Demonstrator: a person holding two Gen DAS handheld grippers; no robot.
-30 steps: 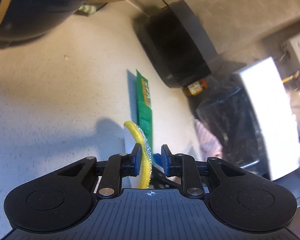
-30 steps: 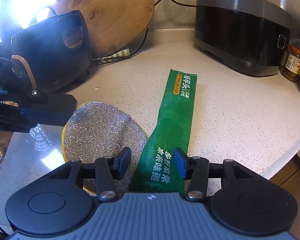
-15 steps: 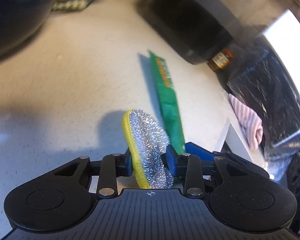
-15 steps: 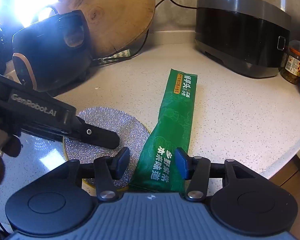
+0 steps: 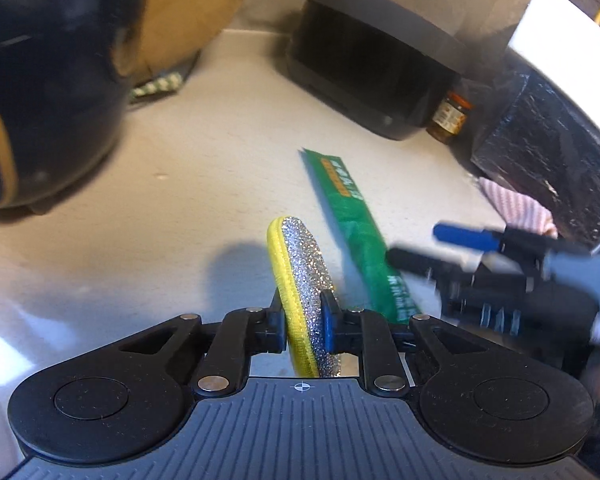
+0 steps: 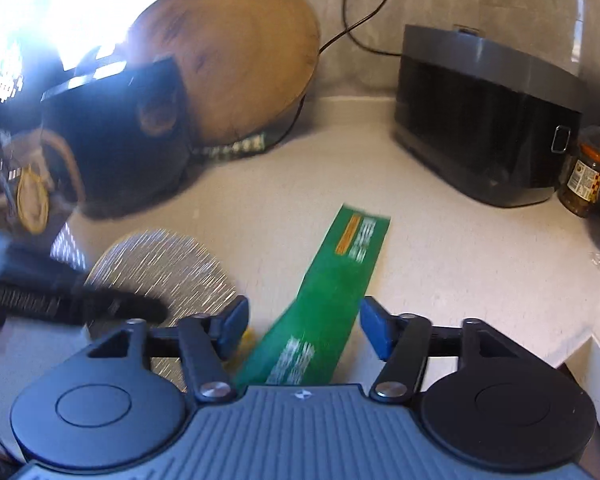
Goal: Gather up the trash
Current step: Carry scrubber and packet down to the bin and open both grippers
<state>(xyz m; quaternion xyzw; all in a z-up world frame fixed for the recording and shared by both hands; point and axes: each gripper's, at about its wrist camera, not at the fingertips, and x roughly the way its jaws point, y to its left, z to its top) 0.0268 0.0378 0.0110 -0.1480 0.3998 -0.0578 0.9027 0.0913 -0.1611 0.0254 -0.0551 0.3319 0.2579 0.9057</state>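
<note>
Left hand-held gripper (image 5: 303, 326) clamped on the scrubbing pad (image 5: 303, 280), jaws just closed in on it. The pad stands on edge between the pads, yellow rim to the left, silver glitter face to the right, its top tilted away from the camera. Green wrapper (image 5: 354, 224) lies flat on the pale desk (image 5: 204, 184), just right of the pad. Right hand-held gripper (image 5: 440, 248) sits over the wrapper's near end, motion-blurred, blue pad showing, fingers spread. Behind: black rounded appliance (image 5: 48, 92) left, wooden board (image 5: 180, 16) behind it, dark box appliance (image 5: 376, 68), jar (image 5: 450, 118), striped cloth (image 5: 516, 206) at right.
</note>
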